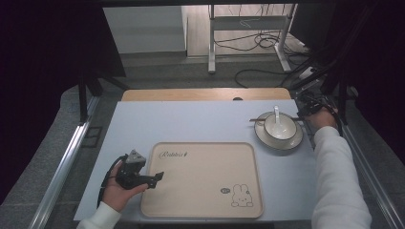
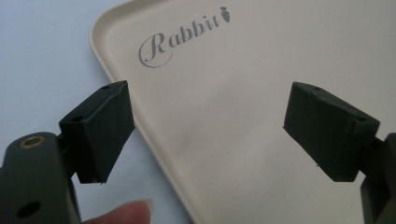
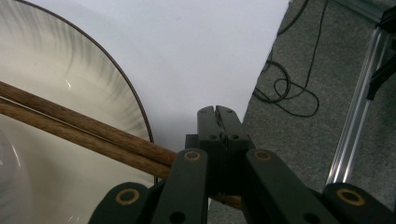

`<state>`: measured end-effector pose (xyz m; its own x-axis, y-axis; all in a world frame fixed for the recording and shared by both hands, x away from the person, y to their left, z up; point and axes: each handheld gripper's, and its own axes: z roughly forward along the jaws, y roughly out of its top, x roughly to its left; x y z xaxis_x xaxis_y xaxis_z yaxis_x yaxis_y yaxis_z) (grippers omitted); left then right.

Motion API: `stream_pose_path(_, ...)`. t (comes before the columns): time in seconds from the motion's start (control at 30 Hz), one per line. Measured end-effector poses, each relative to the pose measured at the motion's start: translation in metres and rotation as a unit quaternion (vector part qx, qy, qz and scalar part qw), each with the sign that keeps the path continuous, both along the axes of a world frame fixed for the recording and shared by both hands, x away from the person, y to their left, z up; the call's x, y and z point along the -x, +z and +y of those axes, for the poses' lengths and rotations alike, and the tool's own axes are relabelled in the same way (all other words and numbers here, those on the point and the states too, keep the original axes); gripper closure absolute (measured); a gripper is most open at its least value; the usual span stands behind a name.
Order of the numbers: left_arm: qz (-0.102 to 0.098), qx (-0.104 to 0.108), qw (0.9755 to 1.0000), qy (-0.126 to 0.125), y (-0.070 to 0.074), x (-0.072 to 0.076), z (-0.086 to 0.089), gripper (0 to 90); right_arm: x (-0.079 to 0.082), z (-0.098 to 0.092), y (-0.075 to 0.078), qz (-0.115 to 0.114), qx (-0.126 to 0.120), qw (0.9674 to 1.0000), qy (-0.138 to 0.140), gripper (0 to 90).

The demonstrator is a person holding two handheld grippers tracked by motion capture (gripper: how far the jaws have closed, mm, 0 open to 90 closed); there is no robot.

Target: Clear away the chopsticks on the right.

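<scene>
The pair of brown wooden chopsticks [image 1: 274,119] lay across the far side of the cream plate with a dark rim [image 1: 261,137], behind the white ceramic bowl [image 1: 279,128] with its white spoon [image 1: 276,114], at the table's far right. The right gripper [image 3: 218,122] had its jaws pressed together on the near ends of that pair, right at the plate's edge.

Risky spot, that! The grip sat at the very tips, so the long sticks could have swung, scissored apart or dragged on the bowl and jolted the spoon. One stick might have slipped free, since two round sticks in one pinch rarely share the load.

Over on the left, the left gripper [image 2: 205,123] hung spread wide above the near-left edge of the beige rectangular plastic tray with a rabbit print [image 2: 261,56], holding nothing.

Hard to read: how much of each stick sat between the jaws, as the linkage covered it. In the high view the right gripper [image 1: 313,107] was small and dark against the table edge.
</scene>
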<state>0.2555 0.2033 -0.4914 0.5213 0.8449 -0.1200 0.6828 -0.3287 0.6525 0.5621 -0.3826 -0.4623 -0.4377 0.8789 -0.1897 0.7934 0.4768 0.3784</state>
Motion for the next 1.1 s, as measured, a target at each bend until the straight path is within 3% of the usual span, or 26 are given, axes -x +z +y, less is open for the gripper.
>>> stream_pose_path(0.17, 0.001, -0.002, 1.0, -0.004, 0.0, -0.001, -0.002, 16.4, 0.003, -0.004, -0.001, 0.003, -0.005, 1.0, -0.001, 88.9)
stream_pose_path(0.53, 0.002, -0.004, 0.9999, -0.01, 0.0, -0.001, -0.004, 16.4, 0.019, -0.016, -0.003, 0.035, -0.024, 0.9991, -0.003, 88.9)
stream_pose_path(0.63, 0.002, -0.005, 0.9999, -0.01, 0.0, -0.001, -0.004, 16.4, 0.021, -0.017, -0.003, 0.036, -0.027, 0.999, -0.001, 88.9)
stream_pose_path(0.77, 0.002, -0.004, 0.9999, -0.011, 0.0, -0.001, -0.004, 16.4, 0.026, -0.017, 0.008, 0.015, -0.034, 0.9993, -0.002, 88.9)
stream_pose_path(1.1, 0.0, -0.005, 0.9999, -0.013, 0.001, 0.0, -0.004, 16.4, 0.041, -0.018, 0.017, 0.019, -0.052, 0.998, 0.03, 89.0)
